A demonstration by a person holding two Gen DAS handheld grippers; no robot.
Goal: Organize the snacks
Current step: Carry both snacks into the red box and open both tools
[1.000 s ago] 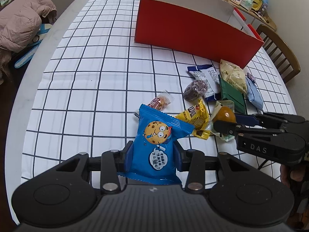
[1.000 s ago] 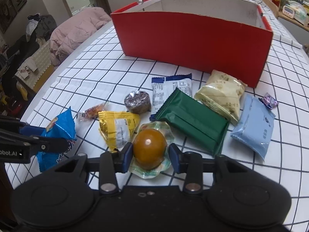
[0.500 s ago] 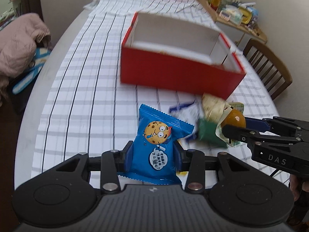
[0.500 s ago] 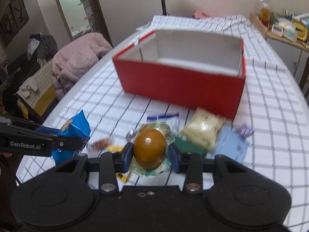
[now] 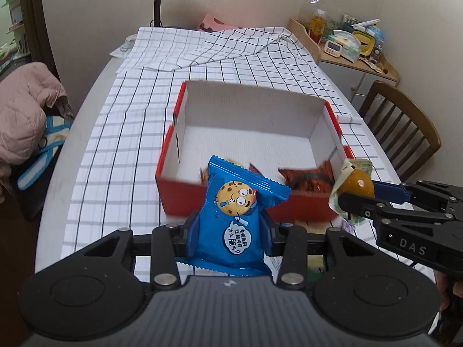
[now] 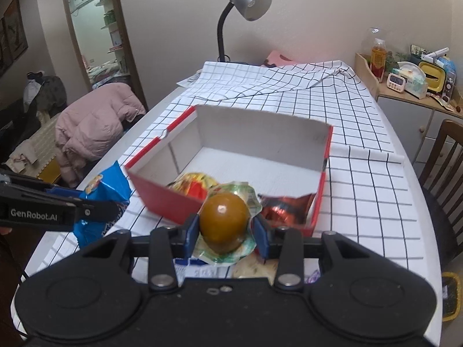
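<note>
My left gripper (image 5: 228,231) is shut on a blue cookie packet (image 5: 234,217) and holds it in the air just before the near wall of the red box (image 5: 260,112). My right gripper (image 6: 225,228) is shut on a brown egg in clear wrapping (image 6: 224,222), held above the box's near wall (image 6: 165,196). The egg (image 5: 357,183) and right gripper (image 5: 376,199) show at the right of the left wrist view; the blue packet (image 6: 101,190) and left gripper (image 6: 95,211) show at the left of the right wrist view. The box holds a yellow packet (image 6: 194,185) and a red-brown foil packet (image 6: 286,208).
The checked tablecloth (image 5: 139,110) covers the table. A desk lamp (image 6: 246,3) stands at the far end. A wooden chair (image 5: 402,121) is at the right, a pink jacket (image 6: 95,124) at the left. Some snack packets (image 6: 254,269) lie under my right gripper.
Both grippers have risen and moved forward toward the red box with their snacks. The box's inside now shows, and the snacks on the table have dropped out of sight below.
</note>
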